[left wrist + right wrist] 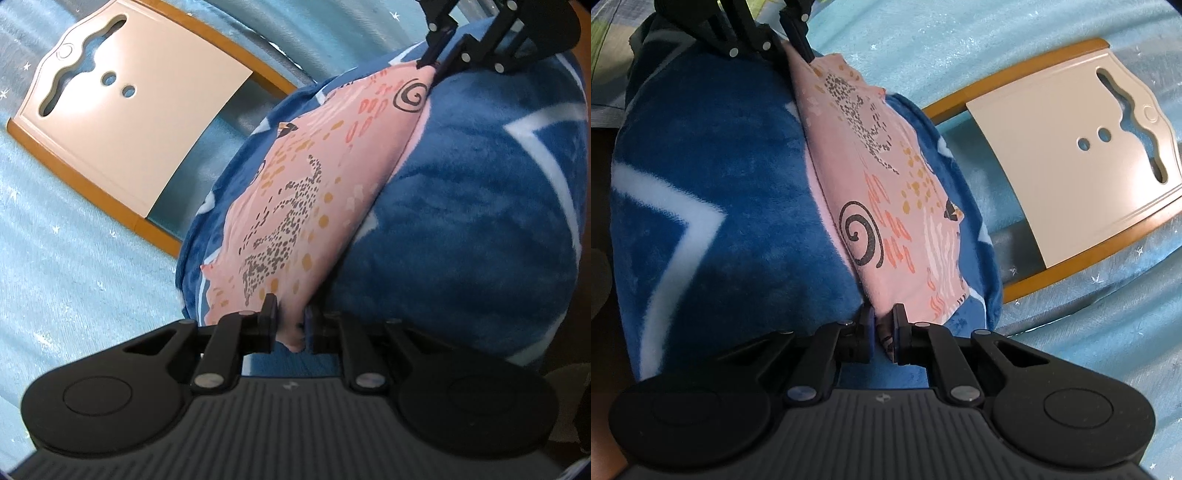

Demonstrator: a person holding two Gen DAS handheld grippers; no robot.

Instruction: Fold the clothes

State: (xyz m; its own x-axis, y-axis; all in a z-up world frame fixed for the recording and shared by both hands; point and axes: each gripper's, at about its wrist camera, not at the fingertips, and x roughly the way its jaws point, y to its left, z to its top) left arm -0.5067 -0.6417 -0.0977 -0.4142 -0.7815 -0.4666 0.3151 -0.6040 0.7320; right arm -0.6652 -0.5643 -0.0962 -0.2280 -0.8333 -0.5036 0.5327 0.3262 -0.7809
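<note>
Pink garment [295,192] pinched at both ends by left gripper [291,325] and right gripper [884,332], over blue blanket [461,221]; chair [140,122] beyond.

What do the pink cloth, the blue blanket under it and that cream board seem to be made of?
Pink cloth: thin printed cotton-like knit, matte, drapes limply. Blue blanket: plush fleece, fuzzy nap visible. Cream board: probably painted wood or plastic, smooth and slightly glossy, with an orange-brown wood-look frame.
</note>
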